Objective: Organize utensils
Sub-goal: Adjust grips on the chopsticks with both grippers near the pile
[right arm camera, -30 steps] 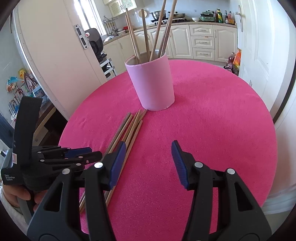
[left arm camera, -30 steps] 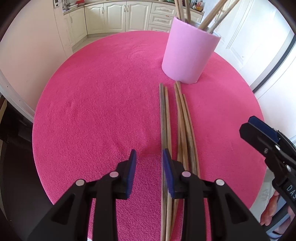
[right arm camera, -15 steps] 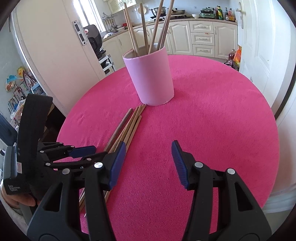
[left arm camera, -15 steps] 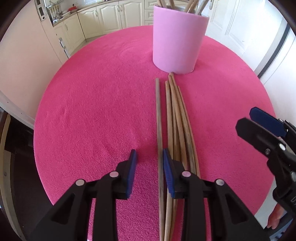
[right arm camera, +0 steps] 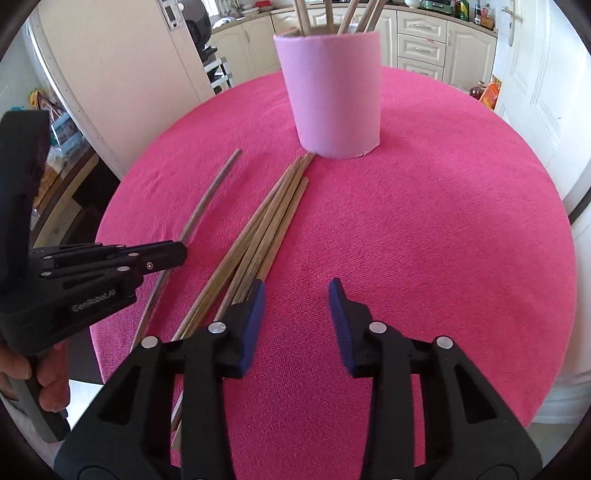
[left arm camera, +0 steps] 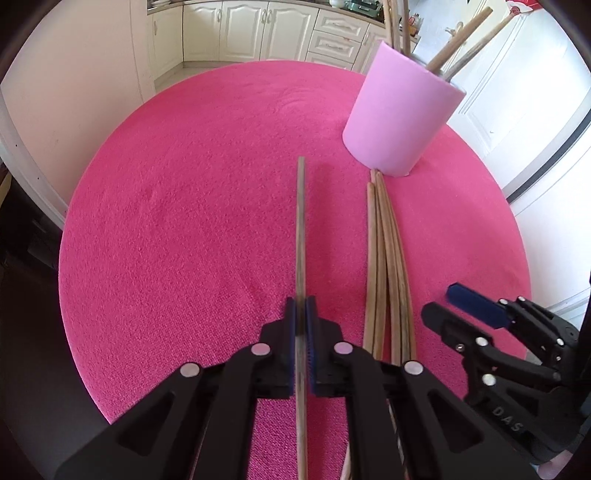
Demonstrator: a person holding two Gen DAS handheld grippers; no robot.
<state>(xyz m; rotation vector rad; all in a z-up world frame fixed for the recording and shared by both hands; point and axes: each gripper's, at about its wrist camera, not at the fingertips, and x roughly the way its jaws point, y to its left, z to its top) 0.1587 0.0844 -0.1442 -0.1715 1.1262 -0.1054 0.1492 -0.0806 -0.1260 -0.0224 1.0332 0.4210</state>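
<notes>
One dark chopstick (left arm camera: 301, 236) is clamped in the left claw (left arm camera: 302, 325), left of the loose bundle (left arm camera: 386, 258) on the pink desk (left arm camera: 184, 221). Right claw (right arm camera: 295, 295), jaws just narrowed, is held empty beside the bundle. Stick is best lifted level, then tipped into the far pink holder (left arm camera: 400, 118).

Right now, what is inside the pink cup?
Several wooden sticks stand in the pink cup, leaning on its rim with their upper ends poking out. Their lower parts and the cup's bottom are hidden by its wall, so anything else inside cannot be seen.
</notes>
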